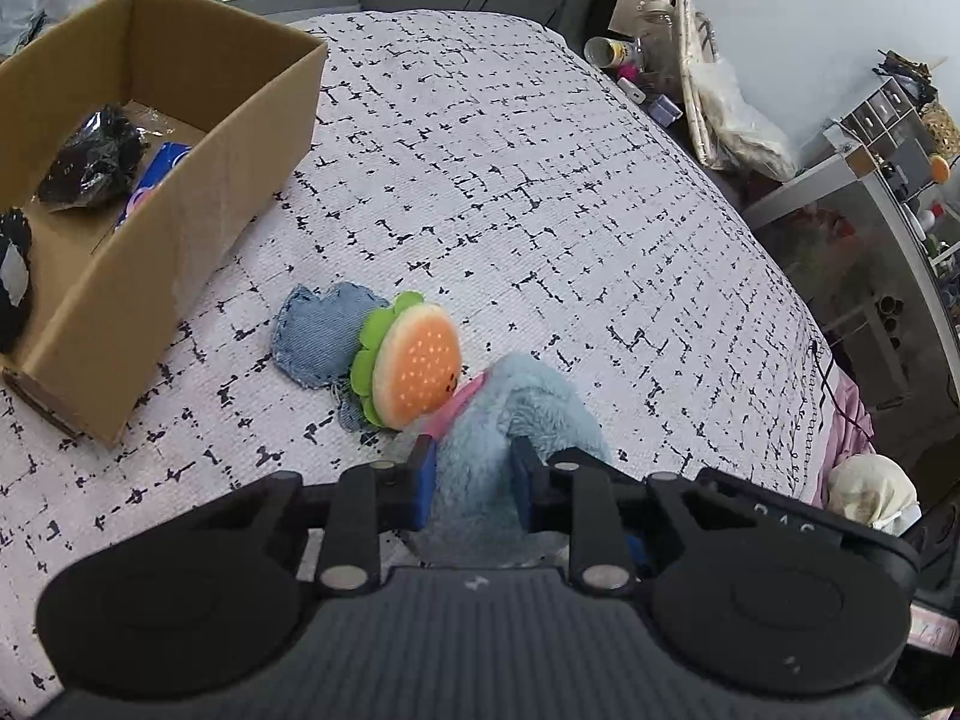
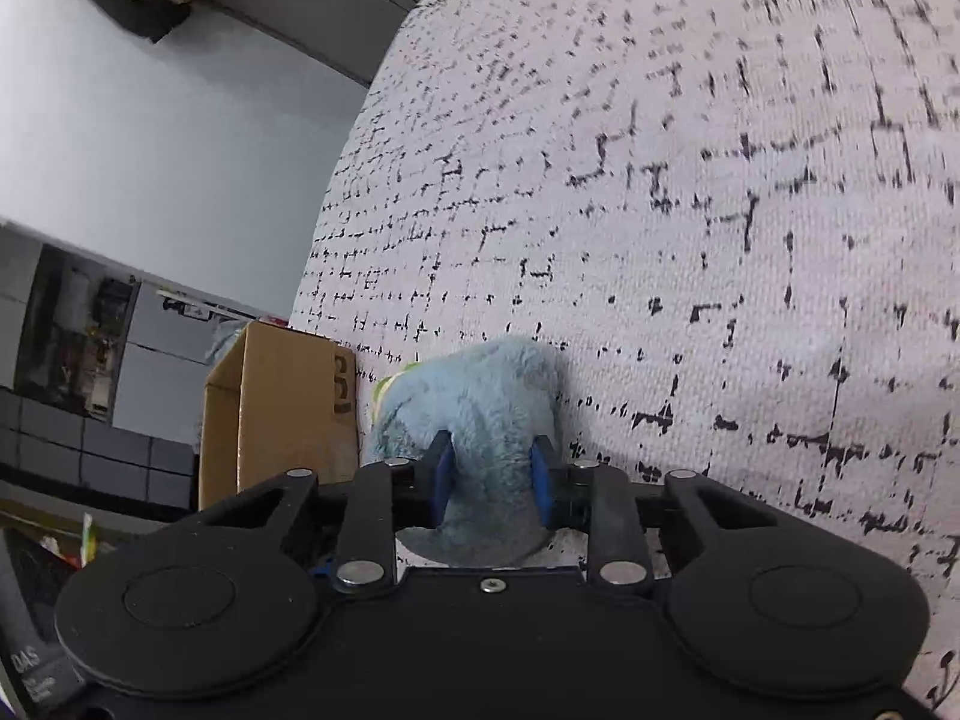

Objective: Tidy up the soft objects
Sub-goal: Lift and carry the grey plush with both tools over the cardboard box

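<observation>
A fluffy light-blue plush (image 1: 528, 402) lies on the bed. My left gripper (image 1: 474, 450) is shut on one part of it, and my right gripper (image 2: 492, 450) is shut on the same plush (image 2: 474, 396) from another side. A burger-shaped plush (image 1: 414, 360) with a green frill and a pink strip leans against the blue plush. A scrap of denim (image 1: 324, 336) lies just behind the burger. The open cardboard box (image 1: 252, 120) stands at the left and holds a black bagged item (image 1: 90, 162) and a blue-and-pink item (image 1: 162, 162). The box (image 2: 276, 408) also shows in the right wrist view.
The bed cover (image 1: 540, 180) is white with a black broken-line pattern. Cluttered shelves and a jar (image 1: 660, 18) stand beyond the bed's far right edge. A cream cloth bundle (image 1: 870, 492) lies off the bed at right.
</observation>
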The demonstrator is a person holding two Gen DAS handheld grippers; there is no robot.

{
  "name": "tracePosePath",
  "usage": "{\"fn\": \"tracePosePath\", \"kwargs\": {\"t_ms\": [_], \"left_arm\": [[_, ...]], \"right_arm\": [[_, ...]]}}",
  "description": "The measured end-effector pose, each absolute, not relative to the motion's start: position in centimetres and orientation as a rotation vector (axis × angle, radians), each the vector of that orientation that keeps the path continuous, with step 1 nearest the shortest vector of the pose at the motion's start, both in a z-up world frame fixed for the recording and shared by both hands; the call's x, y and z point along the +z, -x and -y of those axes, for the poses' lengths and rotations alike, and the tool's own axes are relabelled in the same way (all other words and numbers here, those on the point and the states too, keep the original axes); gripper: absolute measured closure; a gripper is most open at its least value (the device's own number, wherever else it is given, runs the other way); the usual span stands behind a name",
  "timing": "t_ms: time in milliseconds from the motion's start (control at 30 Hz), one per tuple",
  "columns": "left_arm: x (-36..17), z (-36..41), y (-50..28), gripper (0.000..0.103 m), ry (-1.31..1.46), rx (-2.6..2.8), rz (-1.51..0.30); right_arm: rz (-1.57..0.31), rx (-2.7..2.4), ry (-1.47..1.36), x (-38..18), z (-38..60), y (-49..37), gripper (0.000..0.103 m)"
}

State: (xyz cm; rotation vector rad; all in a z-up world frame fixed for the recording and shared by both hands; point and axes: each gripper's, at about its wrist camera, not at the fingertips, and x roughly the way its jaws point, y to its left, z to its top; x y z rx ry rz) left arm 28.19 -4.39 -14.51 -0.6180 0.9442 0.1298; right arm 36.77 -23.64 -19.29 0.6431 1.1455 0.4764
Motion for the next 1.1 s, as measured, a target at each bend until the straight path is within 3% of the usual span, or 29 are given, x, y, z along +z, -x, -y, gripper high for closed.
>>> {"fn": "tracePosePath", "kwargs": {"t_ms": [1100], "left_arm": [[-6.4, 4.4, -22.4, 0.082, 0.506, 0.049, -0.85]], "right_arm": [[-0.907, 0.534, -0.589, -11.5, 23.3, -29.1, 0.08]]}}
